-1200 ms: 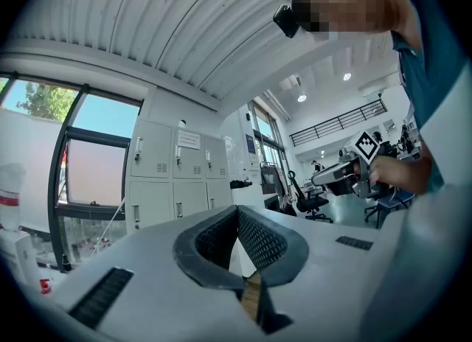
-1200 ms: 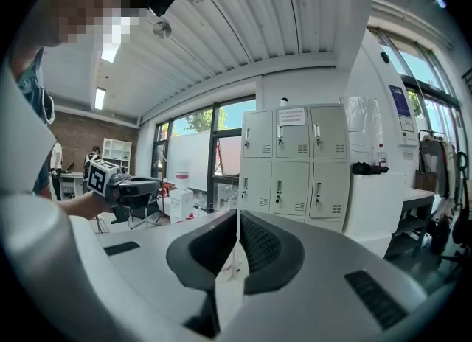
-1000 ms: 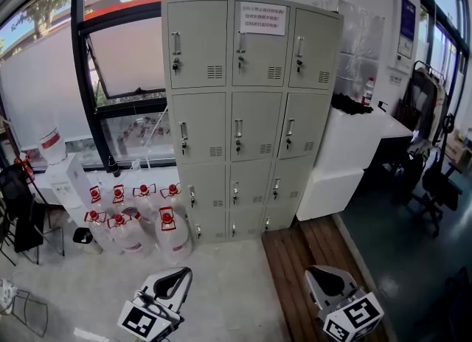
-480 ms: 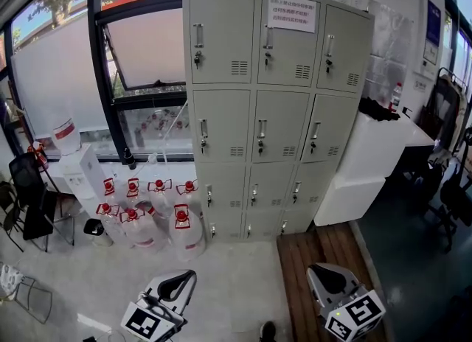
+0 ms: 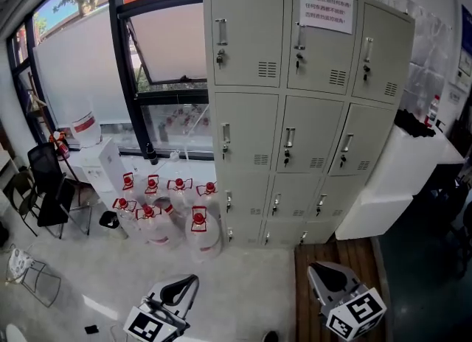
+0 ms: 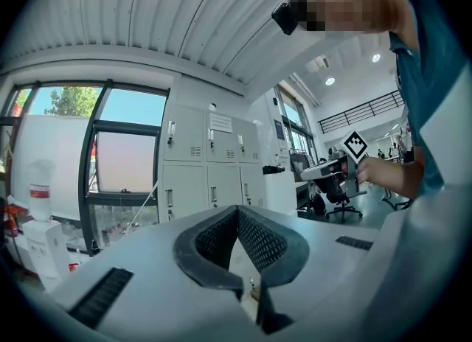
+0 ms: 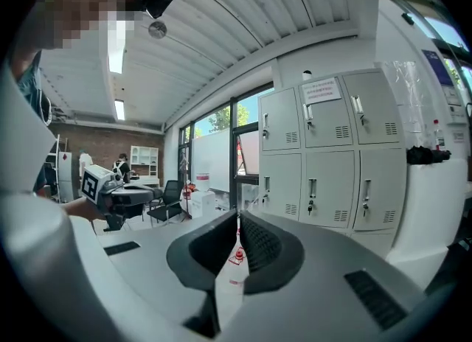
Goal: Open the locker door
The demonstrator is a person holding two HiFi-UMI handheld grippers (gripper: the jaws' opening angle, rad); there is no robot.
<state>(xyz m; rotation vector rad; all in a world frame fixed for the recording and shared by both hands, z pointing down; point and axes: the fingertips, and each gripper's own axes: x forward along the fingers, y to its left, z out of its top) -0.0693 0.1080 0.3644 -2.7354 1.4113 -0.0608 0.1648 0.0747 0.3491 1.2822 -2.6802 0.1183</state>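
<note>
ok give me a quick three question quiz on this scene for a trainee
1. True or false: every door of the locker is shut.
2. Which top door bears the paper notice? A left, B middle, C right.
3. Fill in: the jugs on the floor beside the locker have ___ caps.
Key: 1 true; 2 B; 3 red.
</note>
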